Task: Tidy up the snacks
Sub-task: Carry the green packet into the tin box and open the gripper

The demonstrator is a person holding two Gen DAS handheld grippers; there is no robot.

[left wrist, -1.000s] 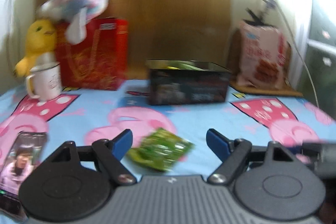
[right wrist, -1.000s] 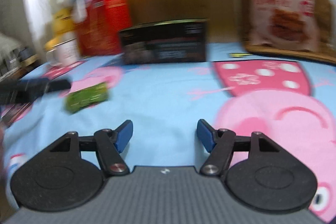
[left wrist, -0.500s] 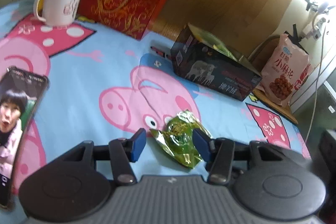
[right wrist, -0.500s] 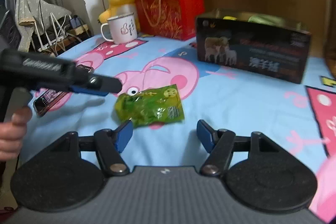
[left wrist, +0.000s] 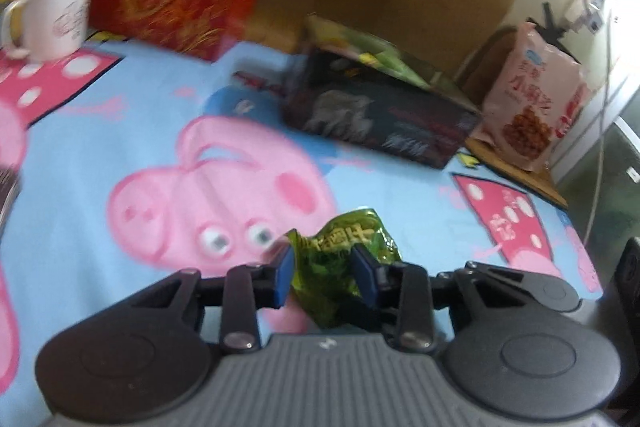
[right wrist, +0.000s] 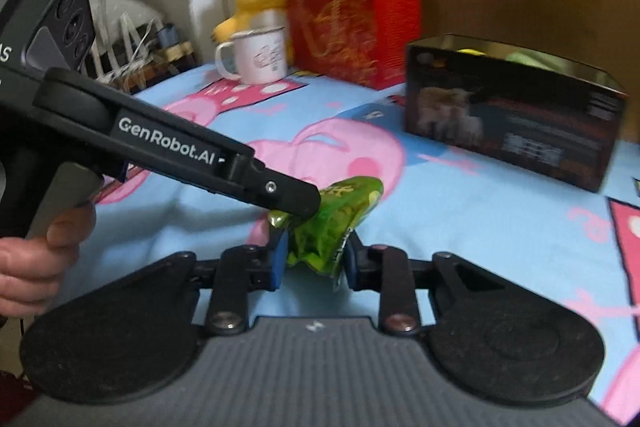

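While both sets of fingers have just been closing, the left gripper (left wrist: 325, 273) and right gripper (right wrist: 313, 259) each pinch the green snack packet (right wrist: 334, 223), crumpled between them.

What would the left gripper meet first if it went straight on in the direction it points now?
Probably the blue cartoon sheet. The left gripper, shut on the green snack packet, points downward; the open black box lies farther ahead, though depth is unclear.
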